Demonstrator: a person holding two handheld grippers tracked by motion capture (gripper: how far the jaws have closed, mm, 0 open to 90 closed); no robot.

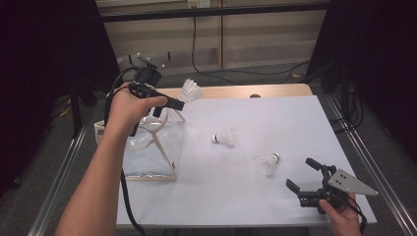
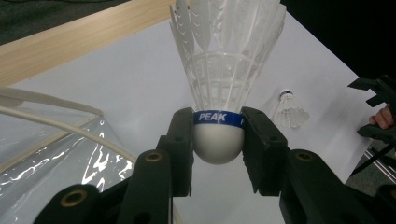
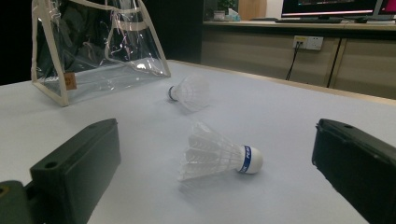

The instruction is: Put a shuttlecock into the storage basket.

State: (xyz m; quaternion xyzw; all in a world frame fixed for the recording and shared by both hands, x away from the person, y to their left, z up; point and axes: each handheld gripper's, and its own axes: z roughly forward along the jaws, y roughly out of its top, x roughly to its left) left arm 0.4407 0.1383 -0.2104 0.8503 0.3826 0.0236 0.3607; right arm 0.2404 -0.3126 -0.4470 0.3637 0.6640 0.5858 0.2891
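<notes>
Bag: clear, cream-trimmed, standing at table's left edge; mouth up, directly under left gripper.
Left gripper: jaws clamped on white cork of held shuttlecock; feathers pointing away from hand, axis near level, just above bag rim.
Right gripper: jaws wide apart, nothing gripped, low at table's near right.
Near shuttlecock: lying flat between right jaws, just ahead; cork right.
Far shuttlecock: mid-table, between bag and right gripper.
</notes>
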